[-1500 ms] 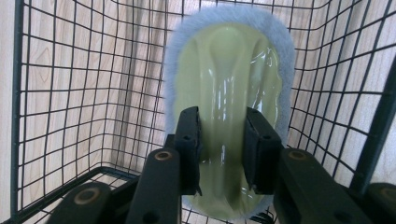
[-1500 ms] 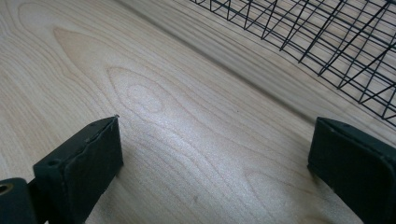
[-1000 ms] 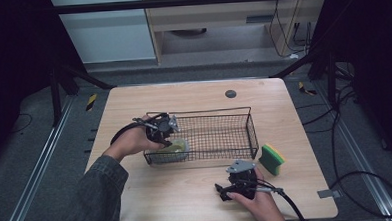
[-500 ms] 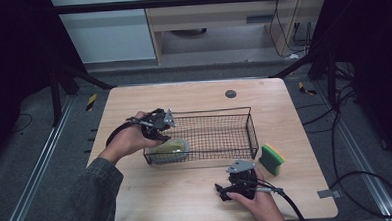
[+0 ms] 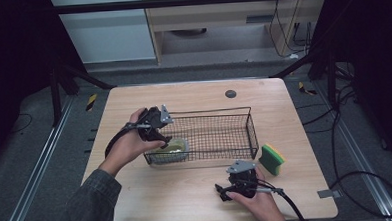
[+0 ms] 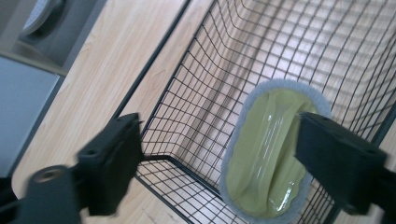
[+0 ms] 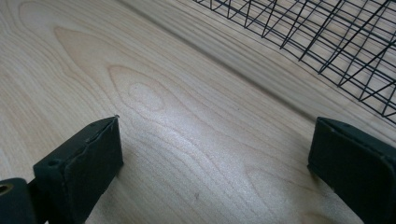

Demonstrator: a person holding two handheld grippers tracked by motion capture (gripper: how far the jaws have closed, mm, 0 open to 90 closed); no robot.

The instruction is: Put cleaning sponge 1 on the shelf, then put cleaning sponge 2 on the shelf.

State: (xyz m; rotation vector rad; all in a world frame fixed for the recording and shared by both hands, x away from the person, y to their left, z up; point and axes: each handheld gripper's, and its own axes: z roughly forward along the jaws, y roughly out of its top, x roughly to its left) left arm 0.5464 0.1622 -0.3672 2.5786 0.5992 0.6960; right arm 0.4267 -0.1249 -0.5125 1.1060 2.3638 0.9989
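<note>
The left tongs (image 5: 161, 138), jaws just opened, have released the scrub pad (image 6: 268, 154) into the wire basket's (image 5: 235, 139) 9 o'clock end; the right tongs (image 5: 232, 188) rest released on the worktop (image 5: 188, 201).

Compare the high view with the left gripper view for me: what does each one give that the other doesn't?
High view alone: the green and yellow sponge on the table right of the wire basket, and the right hand-held gripper low over bare wood with its jaws apart. Left gripper view alone: the scrubber pad close up, with a glossy yellow-green top and a grey fuzzy rim, lying free between the wide-open jaws, which have just been opening. Both: the basket, the pad in its left end, and the left hand-held gripper.
</note>
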